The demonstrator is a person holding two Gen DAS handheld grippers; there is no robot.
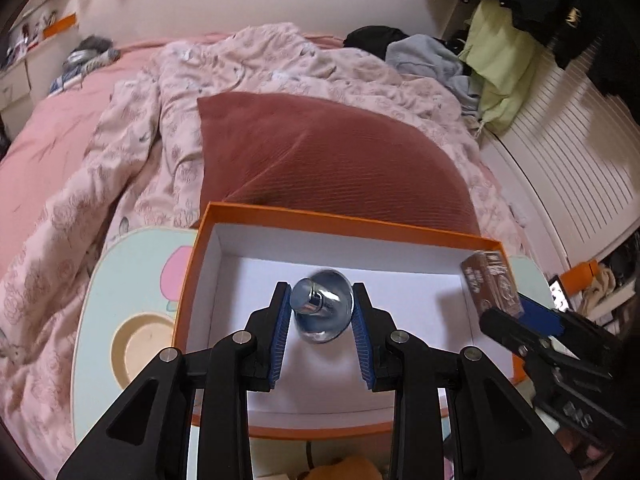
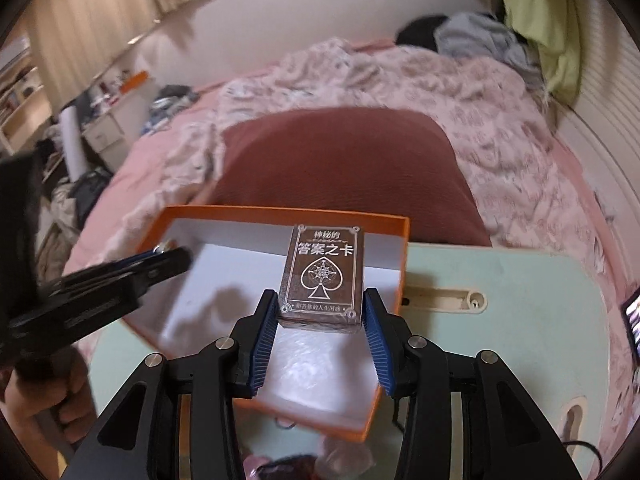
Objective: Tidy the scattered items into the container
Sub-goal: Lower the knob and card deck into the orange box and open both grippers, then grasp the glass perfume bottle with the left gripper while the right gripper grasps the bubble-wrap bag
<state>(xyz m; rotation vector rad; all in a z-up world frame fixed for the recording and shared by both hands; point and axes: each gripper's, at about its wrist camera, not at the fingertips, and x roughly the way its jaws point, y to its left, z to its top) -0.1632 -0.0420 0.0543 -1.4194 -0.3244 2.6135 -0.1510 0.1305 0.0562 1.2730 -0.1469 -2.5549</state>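
A shiny rounded metal bottle (image 1: 322, 306) is clasped by the left gripper (image 1: 321, 316), and a brown printed card box (image 2: 322, 276) by the right gripper (image 2: 321, 312), above the orange white-lined cardboard container (image 1: 344, 224); each should be lowered before release.

One open orange cardboard box with white lining (image 1: 344, 222), at the far edge of one pale green lap table (image 2: 520, 280). One shiny silver metal bell-shaped object (image 1: 322, 306). One brown card deck box printed with a white spade (image 2: 322, 276). Two black two-finger grippers with blue pads (image 1: 320, 334) (image 2: 320, 340). One dark red ribbed pillow (image 1: 320, 152).
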